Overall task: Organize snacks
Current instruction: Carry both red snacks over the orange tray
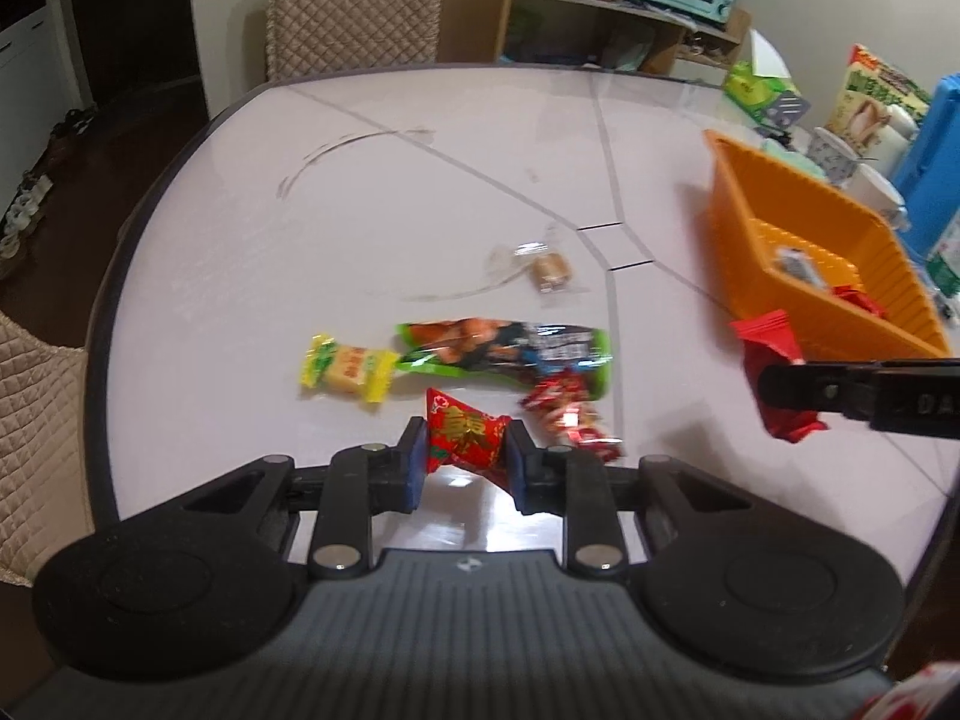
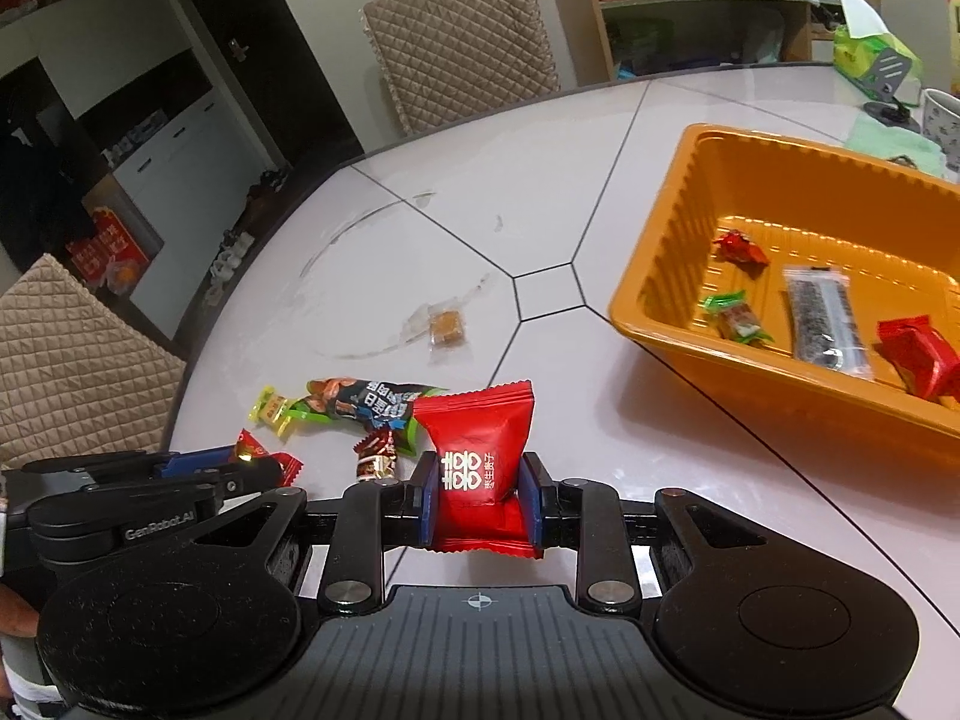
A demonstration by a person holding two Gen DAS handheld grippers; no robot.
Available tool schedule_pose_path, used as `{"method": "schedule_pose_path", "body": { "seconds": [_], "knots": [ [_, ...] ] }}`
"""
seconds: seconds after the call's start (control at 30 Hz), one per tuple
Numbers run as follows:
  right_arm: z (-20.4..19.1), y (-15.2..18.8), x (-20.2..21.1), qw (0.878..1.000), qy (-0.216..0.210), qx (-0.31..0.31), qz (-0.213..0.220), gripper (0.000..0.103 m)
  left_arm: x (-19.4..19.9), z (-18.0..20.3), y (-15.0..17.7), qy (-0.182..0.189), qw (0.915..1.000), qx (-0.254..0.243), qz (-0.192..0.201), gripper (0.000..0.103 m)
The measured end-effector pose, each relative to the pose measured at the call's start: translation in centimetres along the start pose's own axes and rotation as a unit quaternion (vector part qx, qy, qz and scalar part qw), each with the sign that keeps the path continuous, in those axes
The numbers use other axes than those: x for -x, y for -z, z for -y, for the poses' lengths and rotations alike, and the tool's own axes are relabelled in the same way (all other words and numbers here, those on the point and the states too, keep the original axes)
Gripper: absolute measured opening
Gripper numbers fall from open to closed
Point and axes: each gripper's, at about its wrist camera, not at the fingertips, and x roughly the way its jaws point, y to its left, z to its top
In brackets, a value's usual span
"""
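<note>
Snacks lie scattered on the white worktop point(image 1: 420, 192), just ahead of the left tongs point(image 1: 467, 456), which are clamped on a red candy point(image 1: 465, 441) with gold print and twisted ends. The right tongs point(image 2: 478, 495) are clamped on a red packet point(image 2: 477, 456) with white characters and crimped edges, held above the worktop near the tray point(image 2: 660, 276). Loose ahead lie a yellow candy point(image 1: 348, 367), a long green bag point(image 1: 510, 354), a crumpled red wrapper point(image 1: 567, 414) and a clear-wrapped brown sweet point(image 1: 549, 270). The orange tray holds several more wrapped pieces.
</note>
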Motion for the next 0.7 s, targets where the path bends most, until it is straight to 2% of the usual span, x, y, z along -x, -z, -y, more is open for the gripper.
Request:
{"method": "schedule_pose_path", "body": {
  "seconds": [0.37,0.7],
  "knots": [
    [3.2,1.4,3.5,0.999,0.020,-0.025,0.014,0.028,1.5,6.3,-0.6,0.053,0.9975,-0.045,0.011,0.024],
    [8.1,2.5,7.9,0.995,0.059,-0.071,0.039,0.028,1.2,13.1,-2.0,0.107,0.9891,-0.100,0.019,0.024]
  ]
}}
